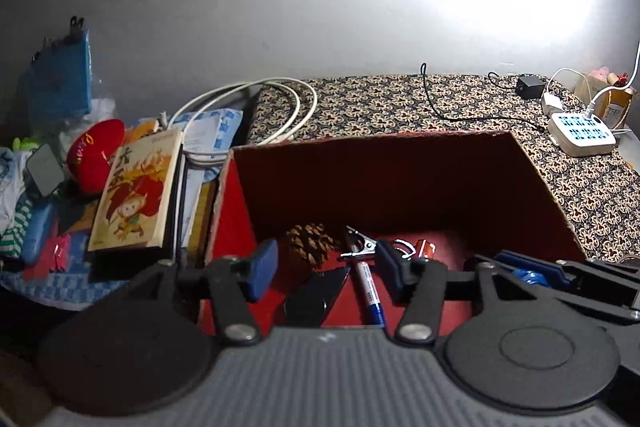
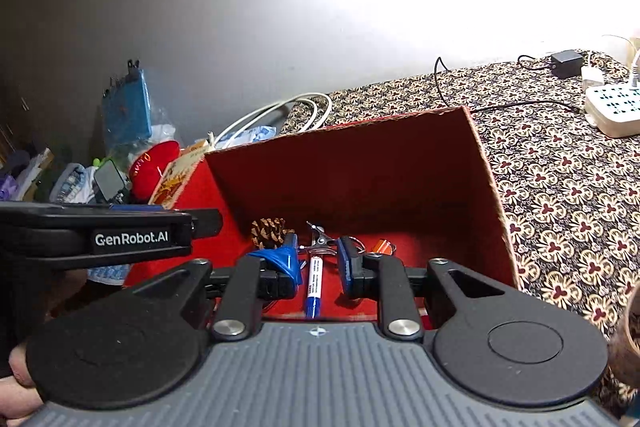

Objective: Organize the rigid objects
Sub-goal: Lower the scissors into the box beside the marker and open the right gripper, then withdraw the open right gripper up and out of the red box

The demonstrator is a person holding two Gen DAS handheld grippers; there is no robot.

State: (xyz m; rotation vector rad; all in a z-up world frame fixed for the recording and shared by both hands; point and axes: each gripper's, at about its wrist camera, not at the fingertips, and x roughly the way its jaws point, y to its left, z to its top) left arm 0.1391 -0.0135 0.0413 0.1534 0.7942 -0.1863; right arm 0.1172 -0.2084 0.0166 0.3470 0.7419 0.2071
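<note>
A red cardboard box (image 1: 372, 141) (image 2: 336, 131) stands open on the patterned cloth. On its floor lie a pine cone (image 1: 310, 245) (image 2: 268, 229), a metal clip (image 1: 358, 247) (image 2: 320, 241), a blue marker pen (image 1: 370, 291) (image 2: 314, 283), a black flat piece (image 1: 316, 293) and a small orange item (image 1: 426, 249) (image 2: 384, 247). My left gripper (image 1: 326, 267) hangs over the box's near side, open wide, nothing between its pads. Beside it, my right gripper (image 2: 318, 263) (image 1: 528, 269) stands slightly open over the pen. A crumpled blue scrap (image 2: 280, 259) clings to its left finger.
Left of the box lie a cartoon-cover book (image 1: 136, 195), a red cushion (image 1: 96, 151), a white cable (image 1: 260, 107) and a blue bag (image 1: 60, 79) among clutter. On the patterned cloth (image 1: 400, 103), at the far right, are a power strip (image 1: 582, 135) and a black adapter (image 1: 530, 87).
</note>
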